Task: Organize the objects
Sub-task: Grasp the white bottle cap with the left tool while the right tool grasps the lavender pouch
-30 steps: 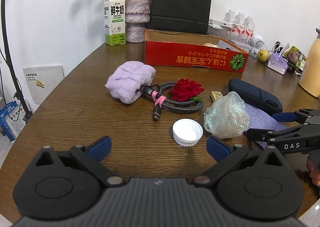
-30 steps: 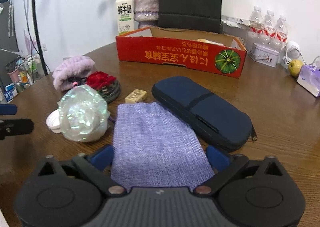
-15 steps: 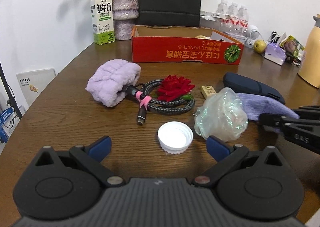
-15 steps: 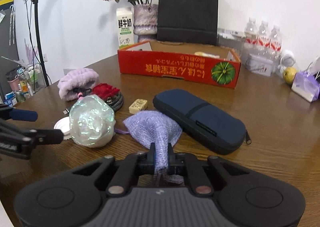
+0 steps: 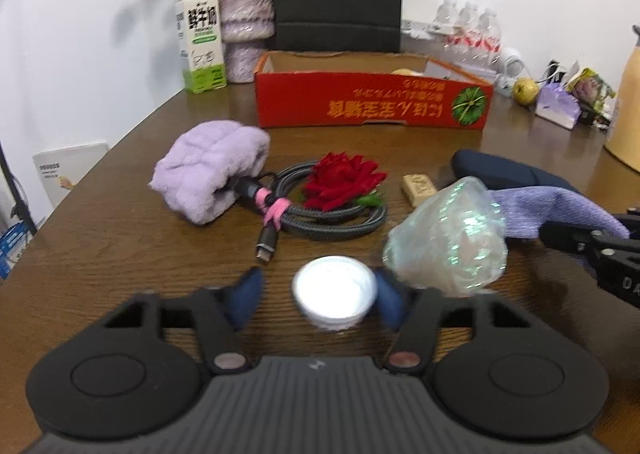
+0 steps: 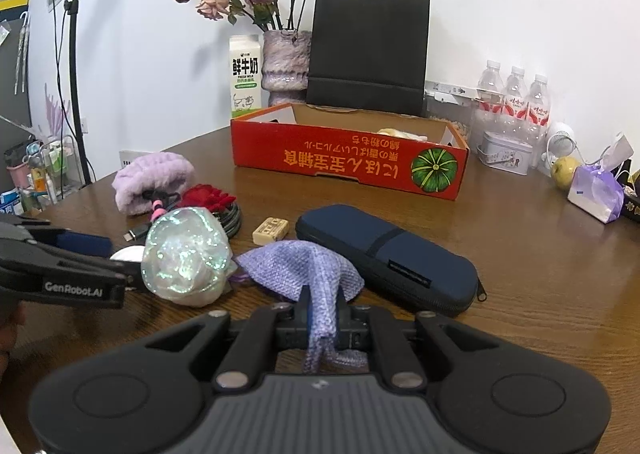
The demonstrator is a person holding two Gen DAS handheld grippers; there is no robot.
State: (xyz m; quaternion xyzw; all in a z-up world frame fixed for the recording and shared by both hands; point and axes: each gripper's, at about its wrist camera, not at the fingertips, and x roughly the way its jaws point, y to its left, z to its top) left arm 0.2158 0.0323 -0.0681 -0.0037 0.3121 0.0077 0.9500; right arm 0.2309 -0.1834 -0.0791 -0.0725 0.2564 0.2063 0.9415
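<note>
My right gripper (image 6: 322, 314) is shut on the near edge of a purple woven cloth (image 6: 308, 266) and lifts it off the table; the cloth also shows in the left wrist view (image 5: 552, 209). My left gripper (image 5: 316, 298) is open, its blue fingertips (image 5: 248, 294) on either side of a white jar lid (image 5: 334, 292); the right finger is next to the lid's rim. An iridescent plastic wrap ball (image 5: 448, 244) sits right of the lid. A red rose (image 5: 340, 179) lies on a coiled grey cable (image 5: 320, 213) beside a lilac fluffy towel (image 5: 212, 173).
A red cardboard box (image 6: 348, 157) stands open at the back. A navy zip case (image 6: 388, 254) and a small tan eraser (image 6: 271, 230) lie mid-table. Milk carton (image 5: 200, 37), vase, black bag, water bottles (image 6: 516, 93) and a yellow jug line the far edge.
My left gripper has moved forward over the white lid and its jaws have narrowed around it. My right gripper closed on the purple cloth a moment ago and has raised it further.
</note>
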